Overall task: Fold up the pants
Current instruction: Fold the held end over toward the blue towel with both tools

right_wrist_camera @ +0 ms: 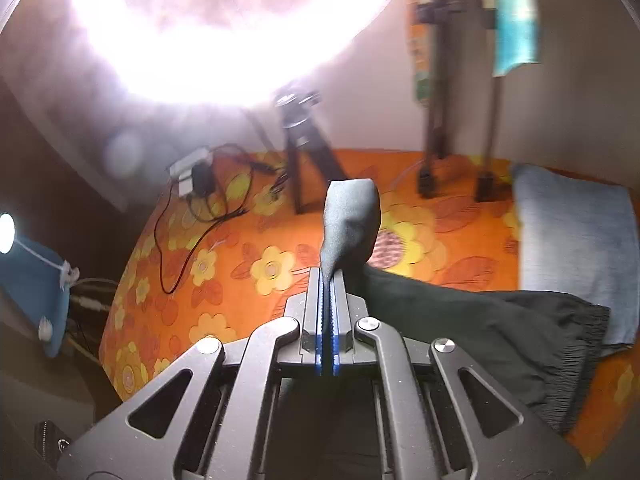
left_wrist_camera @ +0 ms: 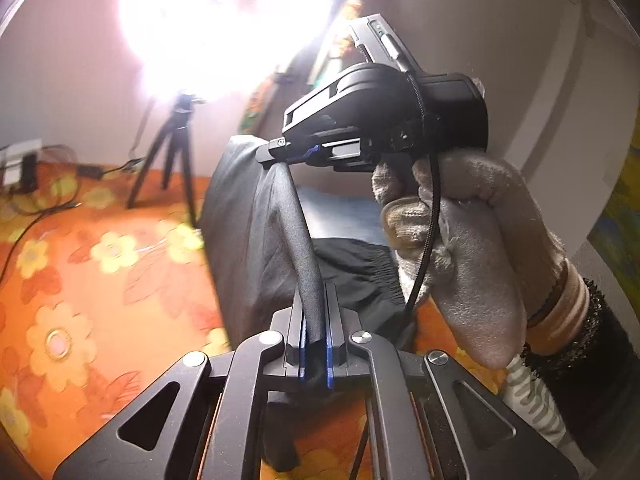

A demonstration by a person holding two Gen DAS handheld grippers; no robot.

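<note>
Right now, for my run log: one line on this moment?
phase: lifting | left gripper: shut on black pants | right gripper: shut on black pants | waistband: on floral bedsheet

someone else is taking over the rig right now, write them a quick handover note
Left gripper: shut on the dark pants, fabric pinched between its fingers.
Right gripper: shut on another part of the pants, a tuft sticking up past the fingers.
Pants: lifted between the two grippers, waistband end trailing on the orange floral sheet beside a folded blue garment.
Done: both grips taken.
Left: lay flat, fold.
</note>
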